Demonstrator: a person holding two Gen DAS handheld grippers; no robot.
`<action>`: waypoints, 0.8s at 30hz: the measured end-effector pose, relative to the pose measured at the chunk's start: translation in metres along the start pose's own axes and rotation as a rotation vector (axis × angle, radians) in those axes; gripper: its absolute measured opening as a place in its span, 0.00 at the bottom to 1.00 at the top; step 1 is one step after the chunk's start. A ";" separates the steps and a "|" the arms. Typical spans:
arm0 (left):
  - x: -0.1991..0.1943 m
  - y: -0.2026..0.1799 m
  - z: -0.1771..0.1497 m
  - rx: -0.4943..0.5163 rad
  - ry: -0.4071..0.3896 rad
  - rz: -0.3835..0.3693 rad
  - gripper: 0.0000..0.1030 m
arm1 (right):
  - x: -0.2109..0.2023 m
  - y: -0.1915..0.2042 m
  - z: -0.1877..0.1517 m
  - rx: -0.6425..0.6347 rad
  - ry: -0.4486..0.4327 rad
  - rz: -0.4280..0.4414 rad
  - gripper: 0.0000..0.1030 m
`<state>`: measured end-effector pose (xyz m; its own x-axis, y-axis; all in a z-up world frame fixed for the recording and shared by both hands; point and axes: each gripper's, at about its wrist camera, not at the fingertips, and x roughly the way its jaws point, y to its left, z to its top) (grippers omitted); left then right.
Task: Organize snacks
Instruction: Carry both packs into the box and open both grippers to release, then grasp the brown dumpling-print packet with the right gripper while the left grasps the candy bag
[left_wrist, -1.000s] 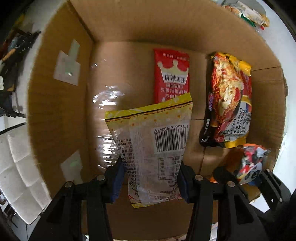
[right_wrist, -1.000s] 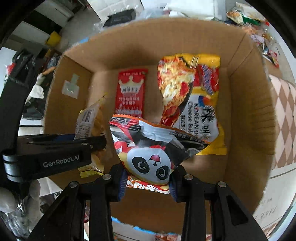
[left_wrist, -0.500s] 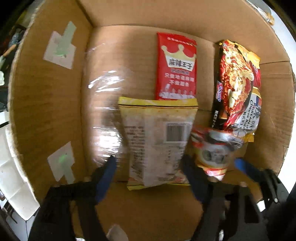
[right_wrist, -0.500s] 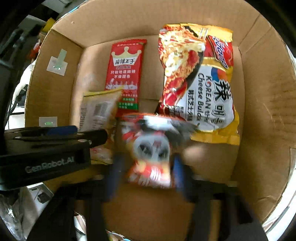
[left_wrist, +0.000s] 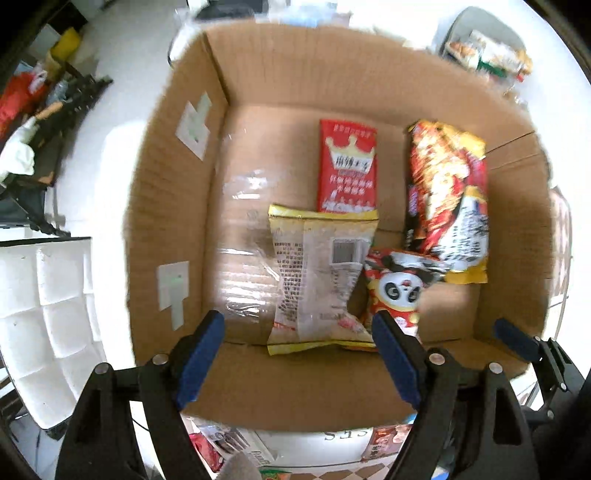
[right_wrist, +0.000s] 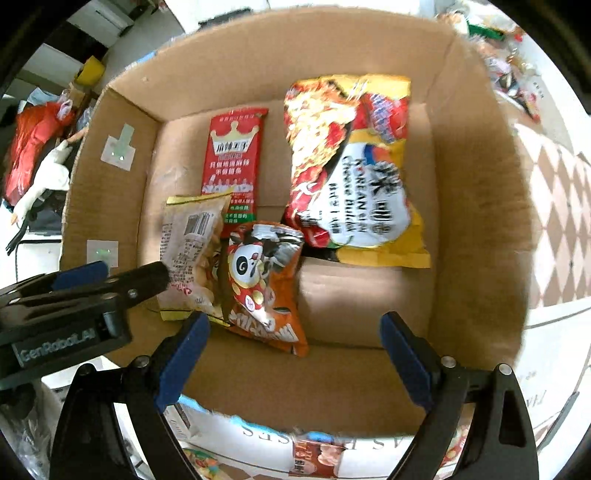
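So I'm looking straight down into the cardboard box (right_wrist: 476, 206) from both hands, and all four snacks are lying on its floor. Biggest is the noodle packet (right_wrist: 354, 166), flat along the right side toward the far wall. Left of it at the far end sits the red crown packet (right_wrist: 232, 155), its near end tucked under the yellow packet (left_wrist: 317, 273), which lies barcode up in the middle-left. The panda snack bag (right_wrist: 262, 280) is just right of that one, touching it and overlapping the near corner of the noodles.

My left tongs (left_wrist: 299, 347) hover over the near edge of the yellow packet, jaws opening, nothing pinched between them. Right tongs (right_wrist: 295, 350) are spreading wide too, with the panda bag lying loose on the box floor between the fingers, pads clear of it.
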<state>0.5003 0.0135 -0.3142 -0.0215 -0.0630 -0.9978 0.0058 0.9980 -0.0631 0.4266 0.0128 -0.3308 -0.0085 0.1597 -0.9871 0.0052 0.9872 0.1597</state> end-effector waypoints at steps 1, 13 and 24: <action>-0.010 0.001 -0.007 -0.007 -0.035 0.002 0.79 | -0.009 0.005 0.000 0.002 -0.014 -0.006 0.93; -0.078 -0.005 -0.042 -0.017 -0.272 0.053 0.79 | -0.100 0.004 -0.048 -0.021 -0.233 -0.087 0.93; -0.132 -0.004 -0.103 0.047 -0.381 0.057 0.79 | -0.163 0.015 -0.099 -0.004 -0.328 -0.100 0.93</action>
<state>0.3999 0.0187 -0.1802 0.3533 -0.0146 -0.9354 0.0424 0.9991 0.0004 0.3287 0.0019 -0.1665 0.3138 0.0532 -0.9480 0.0164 0.9980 0.0614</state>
